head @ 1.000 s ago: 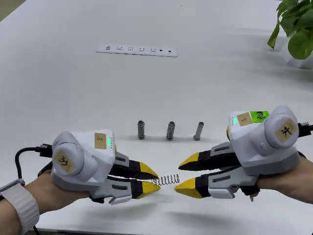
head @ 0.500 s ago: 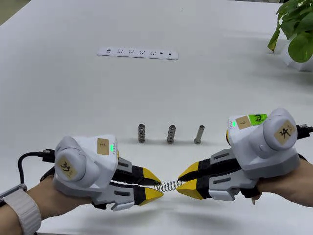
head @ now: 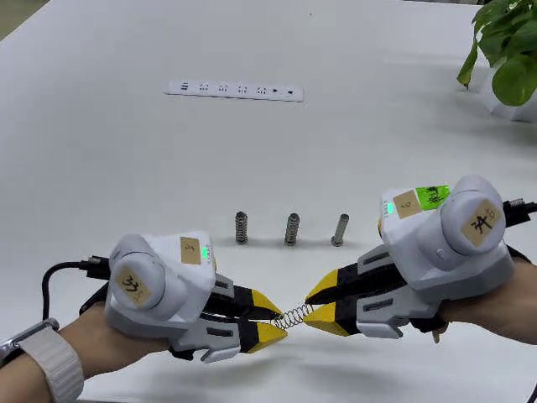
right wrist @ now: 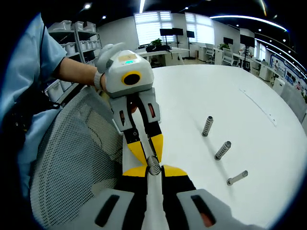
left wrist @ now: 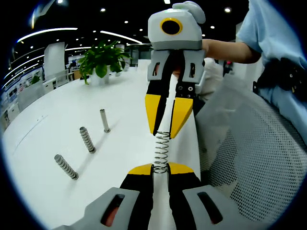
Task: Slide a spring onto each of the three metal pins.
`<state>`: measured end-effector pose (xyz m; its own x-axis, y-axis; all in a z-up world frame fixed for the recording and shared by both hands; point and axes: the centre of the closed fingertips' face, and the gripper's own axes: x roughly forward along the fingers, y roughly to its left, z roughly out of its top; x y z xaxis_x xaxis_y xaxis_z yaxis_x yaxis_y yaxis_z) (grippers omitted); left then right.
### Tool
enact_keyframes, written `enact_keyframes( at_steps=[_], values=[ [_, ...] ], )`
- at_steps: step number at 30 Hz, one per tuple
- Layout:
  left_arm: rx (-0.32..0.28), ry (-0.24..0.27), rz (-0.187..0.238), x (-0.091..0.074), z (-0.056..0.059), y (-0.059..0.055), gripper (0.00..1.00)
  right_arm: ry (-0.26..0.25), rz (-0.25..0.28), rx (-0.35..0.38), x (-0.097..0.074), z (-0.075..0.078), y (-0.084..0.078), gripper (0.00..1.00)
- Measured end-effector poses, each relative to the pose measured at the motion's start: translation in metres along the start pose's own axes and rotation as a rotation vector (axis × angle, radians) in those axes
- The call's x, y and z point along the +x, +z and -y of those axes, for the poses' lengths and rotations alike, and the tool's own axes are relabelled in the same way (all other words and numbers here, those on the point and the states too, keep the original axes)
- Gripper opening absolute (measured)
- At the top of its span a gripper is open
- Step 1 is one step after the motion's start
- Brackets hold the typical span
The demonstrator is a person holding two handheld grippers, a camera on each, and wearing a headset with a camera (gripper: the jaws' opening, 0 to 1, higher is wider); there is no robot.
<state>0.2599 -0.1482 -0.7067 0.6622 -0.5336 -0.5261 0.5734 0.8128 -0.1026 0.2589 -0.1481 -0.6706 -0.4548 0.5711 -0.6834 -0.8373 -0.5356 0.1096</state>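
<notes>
Change since a second ago: the jaws of the right gripper (head: 306, 308), then spread wide and clear of the spring (head: 291, 316), are now brought in onto its free end. The gap between the two sets of tips is reduced to the spring's own length.

Jaws: the left gripper (head: 280, 323) is nearly closed, with one end of the spring pinched at the tips. The right gripper is likewise nearly closed on the other end. The spring is thus held in the air between the two grippers, slightly slanted, just above the table (head: 101, 168) and in front of the pin row.

Handling (judged): the spring is taken to be very light and thin-wired, easily bent, and liable to flick out of a hard pinch. Hold is best taken across the last few coils of one end, so that the other end's bore is left open for the pin.

Holders: the pins serve as receivers. The left pin (head: 242, 227) and middle pin (head: 292, 227) are each already sleeved by a spring; the bare pin (head: 340, 228) is unfilled. A power strip (head: 233, 89) and a plant (head: 503, 50) are noted well beyond.
</notes>
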Motion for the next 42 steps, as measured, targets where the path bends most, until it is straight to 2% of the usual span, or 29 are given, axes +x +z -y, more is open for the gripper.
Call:
enact_keyframes(
  at_steps=[7, 14, 16, 17, 18, 19, 20, 22, 34, 42],
  values=[
    [-0.001, -0.003, 0.002, 0.004, 0.002, 0.002, 0.09, 0.002, -0.01, -0.038, 0.0, -0.002, 0.008, 0.12],
    [-0.007, 0.002, 0.012, 0.004, 0.002, 0.003, 0.09, 0.005, -0.026, -0.058, 0.0, -0.002, 0.009, 0.12],
    [-0.005, 0.001, 0.013, 0.004, 0.003, 0.003, 0.09, 0.011, -0.034, -0.061, 0.0, -0.003, 0.008, 0.12],
    [-0.005, 0.0, 0.014, 0.004, 0.004, 0.003, 0.09, 0.035, -0.037, -0.08, 0.0, -0.006, 0.007, 0.12],
    [-0.007, -0.001, 0.015, 0.004, 0.004, 0.003, 0.09, 0.076, -0.046, -0.099, -0.001, -0.012, 0.006, 0.2],
    [-0.007, -0.002, 0.017, 0.004, 0.004, 0.002, 0.09, 0.065, -0.049, -0.092, -0.002, -0.011, 0.007, 0.26],
    [-0.006, -0.003, 0.016, 0.004, 0.004, 0.002, 0.09, 0.057, -0.062, -0.103, -0.002, -0.009, 0.007, 0.28],
    [-0.005, -0.006, 0.017, 0.005, 0.006, 0.002, 0.09, 0.052, -0.083, -0.12, -0.002, -0.006, 0.005, 0.23],
    [-0.002, -0.016, 0.037, 0.008, 0.009, 0.006, 0.09, 0.099, -0.177, -0.133, 0.008, -0.004, -0.011, 0.19],
    [0.012, -0.029, 0.052, 0.01, 0.012, 0.012, 0.09, 0.124, -0.188, -0.132, 0.011, -0.007, -0.014, 0.17]
  ],
)
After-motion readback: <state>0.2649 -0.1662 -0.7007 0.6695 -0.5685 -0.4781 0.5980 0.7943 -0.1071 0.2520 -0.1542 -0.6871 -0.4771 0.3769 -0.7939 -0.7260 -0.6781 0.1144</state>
